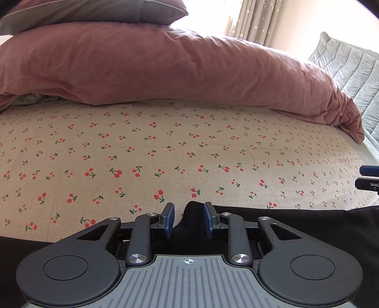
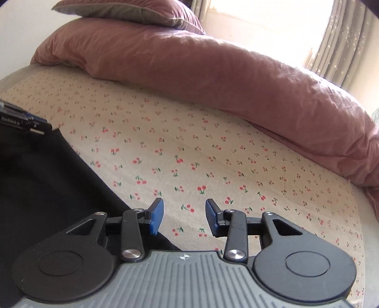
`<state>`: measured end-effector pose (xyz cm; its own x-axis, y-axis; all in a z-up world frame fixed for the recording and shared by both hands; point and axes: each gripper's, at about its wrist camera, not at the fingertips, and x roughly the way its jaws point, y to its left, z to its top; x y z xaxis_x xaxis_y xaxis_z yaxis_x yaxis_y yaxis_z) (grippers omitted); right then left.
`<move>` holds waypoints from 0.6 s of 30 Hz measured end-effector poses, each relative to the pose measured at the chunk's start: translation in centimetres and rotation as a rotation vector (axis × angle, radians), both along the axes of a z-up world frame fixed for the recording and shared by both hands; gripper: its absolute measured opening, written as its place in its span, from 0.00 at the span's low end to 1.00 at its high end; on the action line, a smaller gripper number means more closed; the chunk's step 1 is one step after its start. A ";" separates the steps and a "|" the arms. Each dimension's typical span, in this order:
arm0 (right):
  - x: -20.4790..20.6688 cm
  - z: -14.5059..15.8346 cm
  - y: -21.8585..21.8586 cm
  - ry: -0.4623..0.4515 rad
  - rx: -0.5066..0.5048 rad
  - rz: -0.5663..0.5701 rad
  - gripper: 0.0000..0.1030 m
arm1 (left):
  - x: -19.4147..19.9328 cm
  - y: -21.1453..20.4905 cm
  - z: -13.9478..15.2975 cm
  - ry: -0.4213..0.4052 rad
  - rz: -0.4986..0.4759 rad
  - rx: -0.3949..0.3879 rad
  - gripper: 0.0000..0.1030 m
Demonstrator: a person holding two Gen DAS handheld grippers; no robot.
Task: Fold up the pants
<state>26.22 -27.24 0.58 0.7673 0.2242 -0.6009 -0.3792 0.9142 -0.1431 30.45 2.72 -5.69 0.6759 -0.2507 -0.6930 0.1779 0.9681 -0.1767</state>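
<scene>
The black pants point(image 1: 296, 218) lie on the cherry-print bed sheet point(image 1: 165, 147) along the near edge. In the left wrist view my left gripper point(image 1: 189, 220) stands open, with a raised fold of the black fabric point(image 1: 190, 213) between its blue pads, which do not pinch it. In the right wrist view my right gripper point(image 2: 184, 216) is open and empty over the sheet point(image 2: 213, 154), just right of the pants' edge point(image 2: 47, 180). The left gripper also shows at that view's left edge point(image 2: 26, 122), and the right gripper shows at the left wrist view's right edge point(image 1: 369, 177).
A bulky pink duvet point(image 1: 165, 66) lies across the far side of the bed, with a grey pillow point(image 1: 94, 11) on top. A grey quilted cushion point(image 1: 348, 68) stands at the far right. Curtains point(image 2: 343, 47) and a bright window are behind.
</scene>
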 end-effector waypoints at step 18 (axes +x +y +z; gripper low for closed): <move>-12.5 3.7 3.4 -0.050 0.332 -0.213 0.93 | -11.1 7.5 4.9 0.094 0.309 -0.081 0.58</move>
